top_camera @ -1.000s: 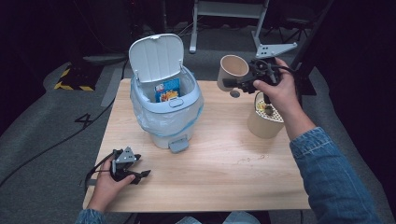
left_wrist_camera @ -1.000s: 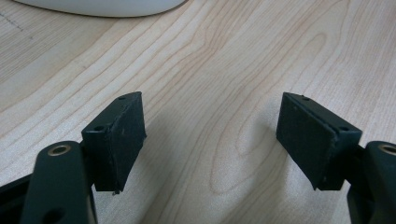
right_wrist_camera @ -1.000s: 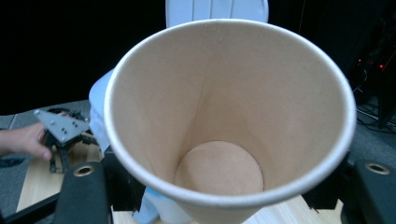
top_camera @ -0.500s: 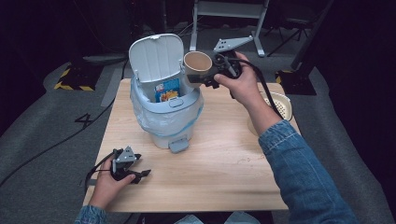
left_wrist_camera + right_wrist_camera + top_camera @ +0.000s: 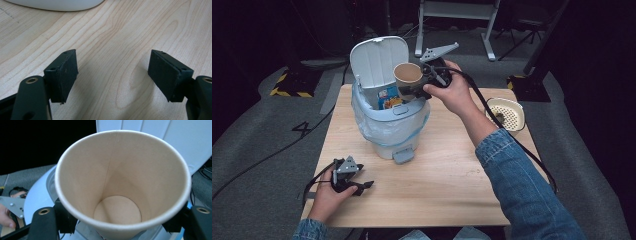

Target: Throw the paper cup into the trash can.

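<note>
A tan paper cup [image 5: 408, 76] hangs upright over the mouth of a white pedal bin [image 5: 392, 125], with my right gripper [image 5: 416, 89] shut on its sides. The right gripper view looks down into the empty cup [image 5: 117, 182], black jaws pressed on both sides of it. The bin's lid [image 5: 378, 60] stands up behind the cup, and a plastic liner and colourful packaging [image 5: 389, 97] lie inside. My left gripper [image 5: 362, 186] rests on the wooden table [image 5: 447, 170] at the front left, open. In the left gripper view its pads [image 5: 63, 73] stand wide apart over bare wood.
A cream perforated bowl [image 5: 506, 114] sits at the table's right edge. The bin's foot pedal [image 5: 403, 156] juts toward the table's middle. A cable [image 5: 507, 135] trails from the right gripper along the sleeve. Dark floor and a metal stand [image 5: 457, 20] lie beyond.
My right gripper has carried the cup leftward from the bowl at the right to above the bin's opening. The left gripper has stayed put.
</note>
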A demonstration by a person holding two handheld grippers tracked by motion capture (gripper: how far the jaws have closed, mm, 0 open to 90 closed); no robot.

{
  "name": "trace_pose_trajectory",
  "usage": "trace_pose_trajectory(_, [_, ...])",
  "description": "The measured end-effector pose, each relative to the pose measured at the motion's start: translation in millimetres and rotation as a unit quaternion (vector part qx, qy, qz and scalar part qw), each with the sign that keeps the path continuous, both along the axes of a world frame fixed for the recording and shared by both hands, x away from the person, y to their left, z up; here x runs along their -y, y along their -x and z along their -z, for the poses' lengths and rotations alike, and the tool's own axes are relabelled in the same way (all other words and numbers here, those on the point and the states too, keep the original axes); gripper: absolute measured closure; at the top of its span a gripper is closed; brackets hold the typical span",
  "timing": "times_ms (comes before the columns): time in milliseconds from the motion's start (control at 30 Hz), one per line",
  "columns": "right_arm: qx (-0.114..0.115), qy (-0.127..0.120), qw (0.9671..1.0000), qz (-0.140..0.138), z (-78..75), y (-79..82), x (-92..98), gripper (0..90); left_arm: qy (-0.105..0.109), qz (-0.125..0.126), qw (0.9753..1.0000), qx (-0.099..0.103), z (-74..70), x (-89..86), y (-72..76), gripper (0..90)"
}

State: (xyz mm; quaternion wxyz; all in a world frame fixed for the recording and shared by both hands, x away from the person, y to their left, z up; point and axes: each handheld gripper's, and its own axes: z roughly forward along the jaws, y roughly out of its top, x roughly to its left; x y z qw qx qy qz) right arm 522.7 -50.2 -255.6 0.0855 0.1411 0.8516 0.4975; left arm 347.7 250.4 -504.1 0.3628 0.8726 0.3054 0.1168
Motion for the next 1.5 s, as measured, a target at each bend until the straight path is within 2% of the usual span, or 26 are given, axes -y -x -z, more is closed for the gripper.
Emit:
trace_pose_trajectory(67, [0.000, 0.006, 1.0000, 0.000, 1.5, 0.4, -1.7, 29.8, 0.000, 0.000, 1.0000, 0.000, 0.0, 0.0, 0.0, 24.1])
trace_pose_trajectory(100, [-0.002, 0.018, 0.9998, -0.004, 4.2, 0.7, -4.9, 29.6, 0.002, -0.001, 1.0000, -0.002, 0.2, 0.3, 0.0, 24.1])
trace_pose_trajectory(167, [-0.002, 0.022, 0.9997, -0.005, 5.0, 0.7, -6.0, 29.4, 0.001, -0.001, 1.0000, -0.002, 0.1, 0.3, 0.0, 24.1])
trace_pose_trajectory(200, [0.004, 0.037, 0.9993, -0.007, 6.5, 1.9, -9.2, 28.8, 0.001, -0.001, 1.0000, -0.002, 0.1, 0.3, -0.1, 24.1])
trace_pose_trajectory(267, [0.002, 0.044, 0.9990, -0.011, 8.1, 3.0, -12.6, 28.1, 0.002, -0.001, 1.0000, -0.002, 0.1, 0.4, 0.0, 24.1])
trace_pose_trajectory(333, [0.003, 0.045, 0.9989, -0.015, 9.2, 3.4, -14.3, 27.5, 0.002, -0.001, 1.0000, -0.002, 0.1, 0.4, 0.0, 24.1])
trace_pose_trajectory(367, [0.001, 0.042, 0.9989, -0.023, 11.8, 3.8, -17.3, 20.0, 0.001, -0.001, 1.0000, -0.002, 0.1, 0.4, 0.0, 24.1])
trace_pose_trajectory(400, [0.002, 0.039, 0.9990, -0.020, 12.5, 4.0, -18.4, 16.4, 0.002, -0.001, 1.0000, -0.002, 0.1, 0.4, 0.0, 24.1])
trace_pose_trajectory(467, [0.005, 0.036, 0.9990, -0.024, 13.5, 4.2, -19.2, 15.1, 0.002, -0.002, 1.0000, -0.002, 0.1, 0.4, 0.0, 24.1])
trace_pose_trajectory(533, [0.014, 0.043, 0.9984, -0.035, 13.8, 3.9, -18.9, 16.1, 0.002, -0.001, 1.0000, -0.002, 0.1, 0.4, 0.0, 24.1])
trace_pose_trajectory(600, [0.019, 0.034, 0.9987, -0.033, 12.6, 4.1, -17.8, 15.8, 0.002, -0.001, 1.0000, -0.002, 0.1, 0.4, 0.0, 24.1])
trace_pose_trajectory(733, [0.040, -0.003, 0.9989, -0.023, 4.6, 6.0, -12.4, 15.8, 0.002, -0.001, 1.0000, -0.002, 0.1, 0.4, 0.0, 24.1])
trace_pose_trajectory(800, [0.040, -0.014, 0.9989, -0.021, 0.9, 7.4, -8.5, 16.3, 0.001, -0.001, 1.0000, -0.002, 0.1, 0.4, 0.0, 24.1])
trace_pose_trajectory(867, [0.038, -0.015, 0.9990, -0.017, -1.1, 8.9, -5.7, 17.2, 0.002, -0.001, 1.0000, -0.002, 0.1, 0.4, 0.0, 24.1])
trace_pose_trajectory(933, [0.043, -0.012, 0.9990, -0.001, -8.0, 15.6, 7.7, 18.4, 0.000, 0.000, 1.0000, -0.001, 0.0, 0.2, -0.2, 24.1])
trace_pose_trajectory(1000, [0.053, -0.001, 0.9985, 0.012, -12.8, 19.9, 18.1, 24.0, 0.000, 0.000, 1.0000, -0.001, 0.0, 0.2, -0.2, 24.1])
trace_pose_trajectory(1033, [0.053, -0.001, 0.9985, 0.012, -12.8, 19.9, 18.1, 24.0, 0.000, 0.000, 1.0000, -0.001, 0.0, 0.2, -0.2, 24.0])
trace_pose_trajectory(1067, [0.058, 0.015, 0.9980, 0.021, -19.7, 24.9, 30.5, 24.8, 0.000, 0.000, 1.0000, -0.001, -0.1, 0.2, -0.2, 24.1])
trace_pose_trajectory(1100, [0.058, 0.015, 0.9980, 0.021, -19.7, 24.9, 30.5, 24.8, 0.000, 0.000, 1.0000, -0.001, -0.1, 0.2, -0.2, 24.0])
trace_pose_trajectory(1133, [0.056, 0.041, 0.9973, 0.025, -27.2, 29.9, 41.7, 24.7, -0.001, 0.000, 1.0000, 0.000, -0.1, 0.2, -0.2, 24.0])
trace_pose_trajectory(1167, [0.056, 0.041, 0.9973, 0.025, -27.2, 29.9, 41.7, 24.7, -0.001, 0.000, 1.0000, 0.000, -0.1, 0.2, -0.2, 24.0])
trace_pose_trajectory(1200, [0.054, 0.054, 0.9966, 0.030, -34.4, 35.5, 52.1, 25.1, -0.001, 0.001, 1.0000, 0.000, -0.1, 0.3, -0.2, 24.0])
trace_pose_trajectory(1267, [0.059, 0.061, 0.9957, 0.036, -40.7, 41.8, 61.6, 23.8, -0.002, 0.001, 1.0000, 0.001, -0.1, 0.3, -0.2, 23.9])
trace_pose_trajectory(1300, [0.059, 0.061, 0.9957, 0.036, -40.7, 41.8, 61.6, 23.8, -0.002, 0.000, 1.0000, 0.000, -0.1, 0.3, -0.1, 23.9])
trace_pose_trajectory(1400, [0.074, 0.021, 0.9958, 0.049, -44.0, 51.3, 79.3, 26.9, 0.000, -0.002, 1.0000, -0.002, 0.1, 0.4, 0.3, 23.7])
trace_pose_trajectory(1500, [0.074, 0.017, 0.9956, 0.055, -44.5, 61.9, 102.6, 26.3, 0.000, -0.004, 1.0000, -0.003, -0.2, -1.2, 0.3, 24.1])
